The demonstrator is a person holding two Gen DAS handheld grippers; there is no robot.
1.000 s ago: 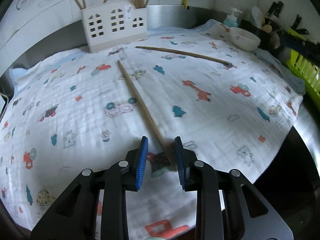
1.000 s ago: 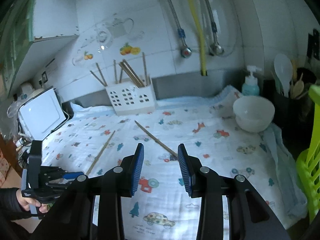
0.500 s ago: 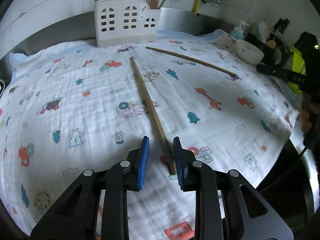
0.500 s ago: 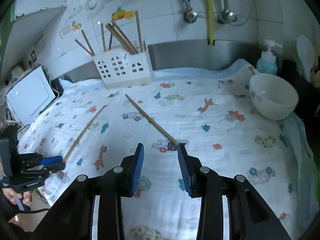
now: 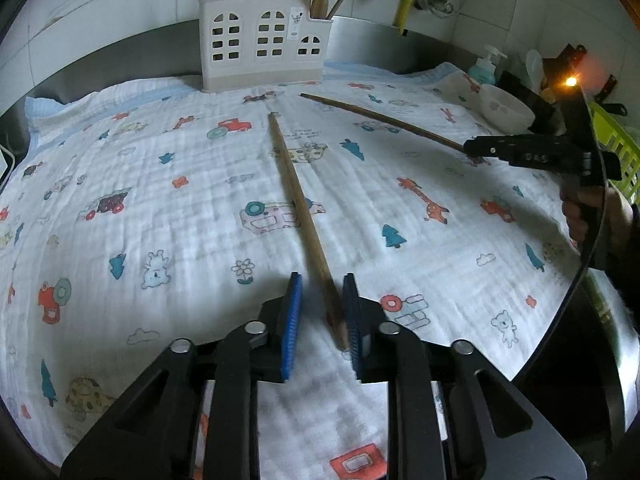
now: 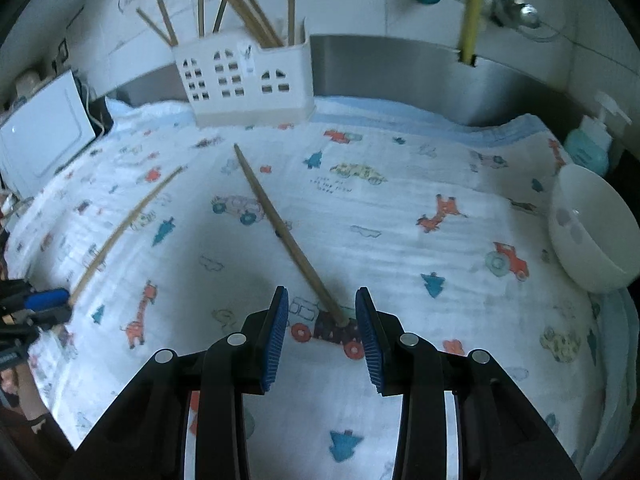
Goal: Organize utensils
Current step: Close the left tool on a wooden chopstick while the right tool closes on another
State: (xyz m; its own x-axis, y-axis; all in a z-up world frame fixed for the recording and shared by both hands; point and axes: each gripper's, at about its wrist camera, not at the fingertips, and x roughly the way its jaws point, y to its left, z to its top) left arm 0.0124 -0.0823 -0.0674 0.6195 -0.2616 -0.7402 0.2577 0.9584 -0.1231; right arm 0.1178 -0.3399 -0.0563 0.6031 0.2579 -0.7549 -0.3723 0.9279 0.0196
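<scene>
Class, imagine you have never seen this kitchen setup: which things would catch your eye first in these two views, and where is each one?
First, the two loose chopsticks on the cartoon-print cloth: the left chopstick has its near end between the open left gripper pads, and the right chopstick ends between the open right gripper pads. Next, the white house-shaped holder, full of chopsticks, at the back wall. A white bowl sits at the cloth's right edge.

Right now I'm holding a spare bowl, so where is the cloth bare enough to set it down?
Bare cloth lies between the right chopstick and the white bowl, and left of the left chopstick. It is crowded by the utensil holder and around both grippers, the left and the right.
</scene>
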